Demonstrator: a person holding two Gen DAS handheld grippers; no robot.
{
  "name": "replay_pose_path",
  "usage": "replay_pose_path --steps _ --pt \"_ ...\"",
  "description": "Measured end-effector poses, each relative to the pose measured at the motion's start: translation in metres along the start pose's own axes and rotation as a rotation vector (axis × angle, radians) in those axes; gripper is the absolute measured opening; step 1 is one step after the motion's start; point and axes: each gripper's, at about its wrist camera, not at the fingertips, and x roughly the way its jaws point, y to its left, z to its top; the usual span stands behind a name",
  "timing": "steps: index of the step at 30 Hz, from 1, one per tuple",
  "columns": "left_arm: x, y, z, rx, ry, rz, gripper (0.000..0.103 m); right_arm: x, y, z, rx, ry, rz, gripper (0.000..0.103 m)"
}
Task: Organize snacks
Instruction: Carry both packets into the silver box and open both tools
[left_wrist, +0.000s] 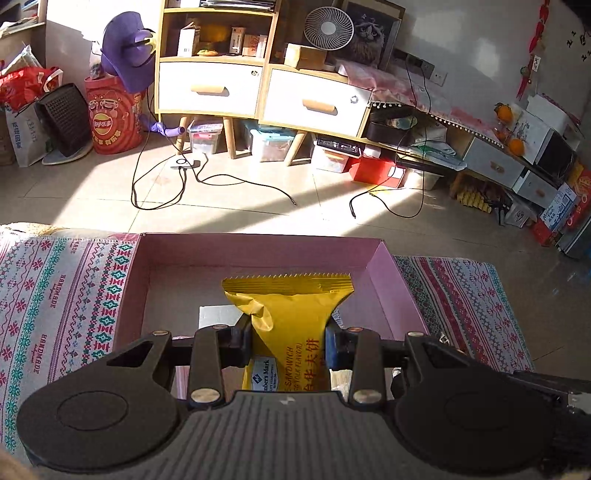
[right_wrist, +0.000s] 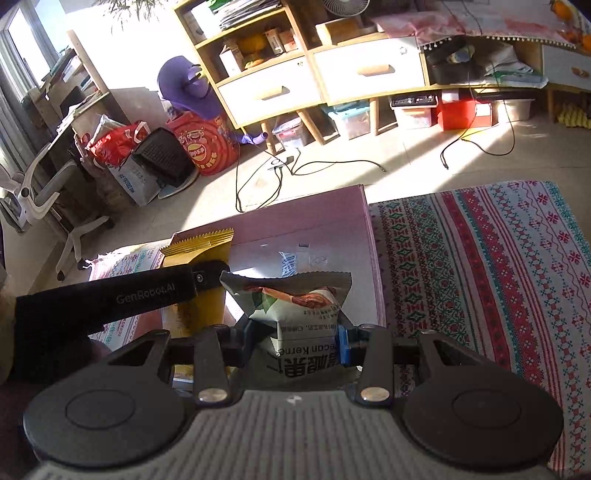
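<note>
My left tool (left_wrist: 288, 343) is squeezing a yellow snack pack (left_wrist: 291, 325) from both sides, and I hold it up over the pink box (left_wrist: 258, 251). The pack stands upright with its zigzag top edge toward the far wall of the box. My right tool (right_wrist: 297, 341) is pinching a gray nut pack (right_wrist: 295, 306) with a picture of brown nuts on it, and that pack is also over the pink box, near its right wall. From the right camera I can see the yellow snack pack just to the left of the gray one, with the left tool's black arm across it. The pink box sits on a table with a cloth (left_wrist: 66, 295) that has red and green patterns. The box has low walls and an open top. On the floor of the box I see a white label (left_wrist: 218, 317) behind the yellow pack, and some small marks on the bottom. I cannot tell if any other snack lies in the box, because the tools and packs hide much of it
</note>
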Motion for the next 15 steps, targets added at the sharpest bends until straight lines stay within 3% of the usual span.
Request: replay_pose_path --steps 11,13,15 --pt "0.017 0.001 0.004 0.001 0.011 0.053 0.045 0.008 0.003 0.001 -0.015 0.016 -0.015 0.042" --pt "0.018 0.000 0.004 0.012 0.011 0.063 0.051 0.007 0.002 0.001 -0.001 0.011 -0.017 0.062" --pt "0.016 0.000 0.003 0.009 0.010 0.070 0.055 0.005 0.001 0.001 0.009 0.007 -0.018 0.066"
